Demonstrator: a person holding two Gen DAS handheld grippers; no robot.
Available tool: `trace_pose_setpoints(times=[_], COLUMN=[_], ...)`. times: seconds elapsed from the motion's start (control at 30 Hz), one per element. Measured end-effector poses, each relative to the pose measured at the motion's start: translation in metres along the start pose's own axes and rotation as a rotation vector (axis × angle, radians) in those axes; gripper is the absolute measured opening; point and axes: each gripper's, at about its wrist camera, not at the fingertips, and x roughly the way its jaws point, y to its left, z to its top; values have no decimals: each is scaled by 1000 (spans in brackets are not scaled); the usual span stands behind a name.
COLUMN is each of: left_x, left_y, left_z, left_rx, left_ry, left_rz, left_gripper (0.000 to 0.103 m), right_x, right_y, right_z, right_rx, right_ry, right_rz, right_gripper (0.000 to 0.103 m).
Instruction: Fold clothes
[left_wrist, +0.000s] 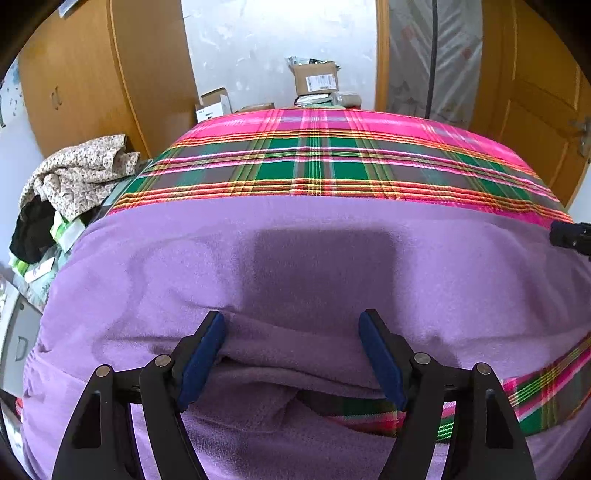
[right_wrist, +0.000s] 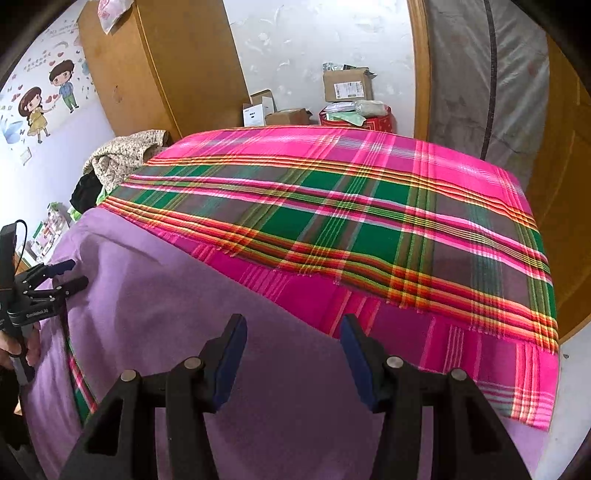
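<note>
Plaid bedcover half hidden under purple garment.

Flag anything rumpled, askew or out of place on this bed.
The purple fleece garment is bunched into folds between the open left tool, with plaid bedcover showing through beneath. A floral garment lies heaped unfolded off the bed's left side.

A pink-and-green plaid cloth covered the bed. Cardboard boxes stood by the white wall beyond it, beside a wooden wardrobe, and cartoon stickers decorated the left wall.
</note>
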Motion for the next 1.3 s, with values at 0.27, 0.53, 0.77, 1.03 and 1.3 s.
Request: trace_pose_setpoints(times=[0.27, 0.53, 0.77, 1.03, 1.3], left_x=[2, 1, 2, 1, -3], left_y=[5, 5, 5, 1, -3], left_z=[0, 2, 3, 12, 8], left_rx=[-21, -14, -12, -14, -5], left_ry=[6, 13, 26, 29, 26], left_rz=[-27, -17, -19, -35, -74], left_gripper=[77, 77, 77, 78, 77], right_x=[3, 7, 5, -1, 11], right_y=[2, 4, 15, 1, -15], right_z=[-3, 5, 2, 25, 27], right_rx=[-55, -61, -161, -167, -118], right_ry=[1, 60, 96, 23, 43], right_rz=[19, -13, -31, -103, -115], right_gripper=[59, 46, 4, 3, 5])
